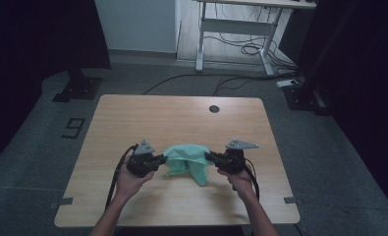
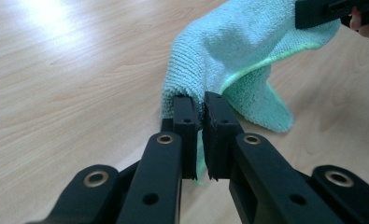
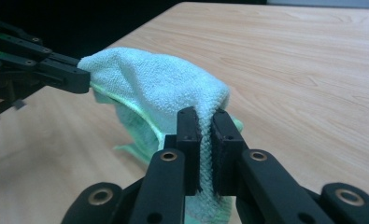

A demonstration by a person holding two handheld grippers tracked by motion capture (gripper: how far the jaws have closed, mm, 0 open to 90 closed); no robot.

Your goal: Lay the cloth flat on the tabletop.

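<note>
While both my sets of fingers, left (image 1: 158, 160) and right (image 1: 210, 157), pinch opposite edges of the green cloth (image 1: 187, 158), it sags between them above the surface (image 1: 132, 118). If one thin pinch slips, that side drops and bunches. Bare wood lies all around, though the near edge sits close behind my hands

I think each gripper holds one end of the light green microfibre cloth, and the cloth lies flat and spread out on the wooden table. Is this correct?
Not quite. The left gripper and the right gripper each pinch one end, but the light green microfibre cloth is not flat: it arches between them, bunched, with a corner drooping toward the wooden table. Both gripper views show this.
</note>
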